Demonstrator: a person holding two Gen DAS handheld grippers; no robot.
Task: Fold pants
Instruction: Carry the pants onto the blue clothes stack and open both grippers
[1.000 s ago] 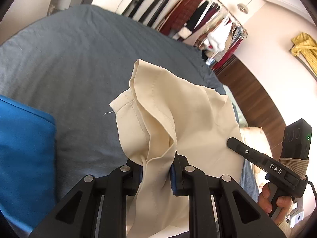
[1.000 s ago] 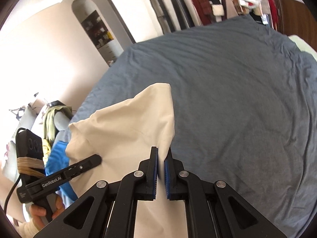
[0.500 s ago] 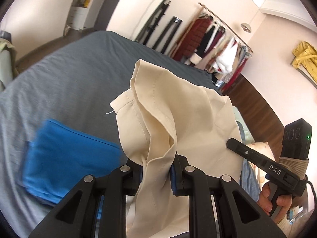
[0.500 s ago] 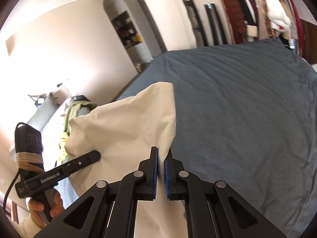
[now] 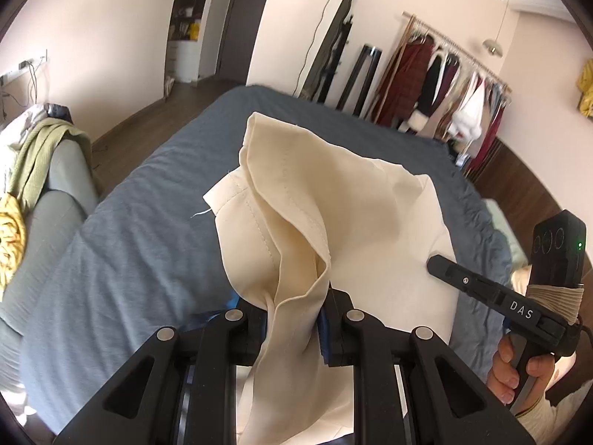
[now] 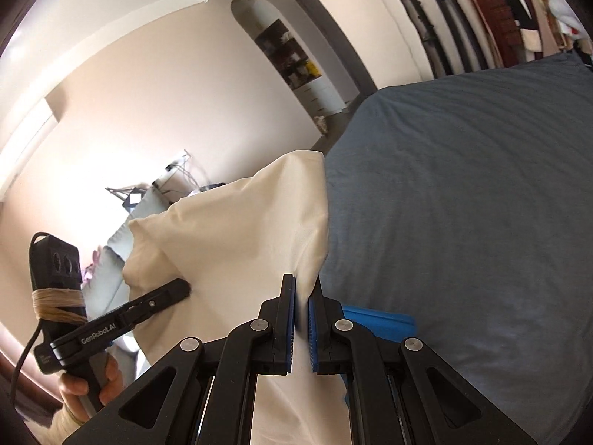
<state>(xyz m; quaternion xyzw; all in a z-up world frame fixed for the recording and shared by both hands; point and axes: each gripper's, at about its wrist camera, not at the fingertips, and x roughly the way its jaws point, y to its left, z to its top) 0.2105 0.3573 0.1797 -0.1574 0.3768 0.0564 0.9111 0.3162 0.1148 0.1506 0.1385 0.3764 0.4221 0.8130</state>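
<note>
Cream pants (image 5: 370, 215) hang in the air above a blue-grey bed (image 5: 141, 222). My left gripper (image 5: 296, 307) is shut on a bunched, seamed edge of the cloth. My right gripper (image 6: 304, 293) is shut on another edge of the same pants (image 6: 241, 244), which spread between the two. The right gripper also shows in the left wrist view (image 5: 437, 263), pressed into the cloth. The left gripper shows in the right wrist view (image 6: 181, 289), at the cloth's far edge. The lower part of the pants is hidden below both views.
A blue folded garment (image 6: 381, 322) lies on the bed (image 6: 463, 204) under the pants. A grey sofa with green and yellow clothes (image 5: 37, 170) stands left of the bed. A clothes rack (image 5: 452, 85) and a mirror (image 5: 330, 37) stand along the far wall.
Both grippers have risen and tilted up with the pants, so more of the room and less of the bed shows. The blue garment has slipped below the pants in the left wrist view. The grips are unchanged.
</note>
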